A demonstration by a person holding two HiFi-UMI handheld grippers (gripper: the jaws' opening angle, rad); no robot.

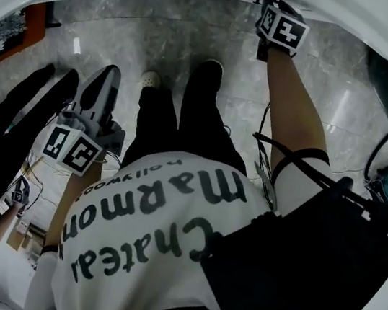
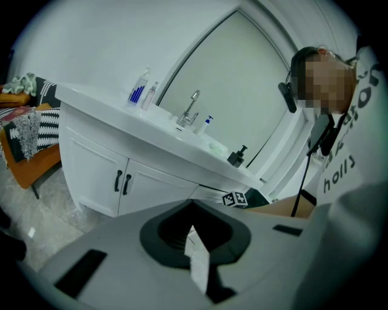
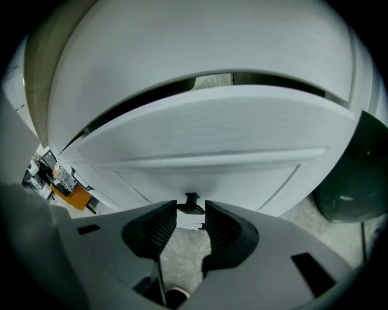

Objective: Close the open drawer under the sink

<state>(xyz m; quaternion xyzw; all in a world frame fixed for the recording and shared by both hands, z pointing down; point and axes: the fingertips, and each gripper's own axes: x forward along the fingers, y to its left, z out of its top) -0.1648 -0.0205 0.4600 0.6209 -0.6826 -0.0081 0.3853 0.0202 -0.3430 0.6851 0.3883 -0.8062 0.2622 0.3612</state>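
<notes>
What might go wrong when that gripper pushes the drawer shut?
The right gripper has its jaws apart at the small black handle, so a push may slip off it. The handle sits low on the drawer front, so the drawer might go in crooked and not shut fully.

The right arm (image 1: 297,112) is stretched out straight ahead, bare to the elbow, and the right gripper (image 3: 191,213) at its end has its jaws standing apart - a narrow gap between the ribbed pads (image 3: 160,227). The left gripper (image 2: 193,209) hangs low at the person's left side, close to the leg - its jaws brought together, tips meeting.
</notes>
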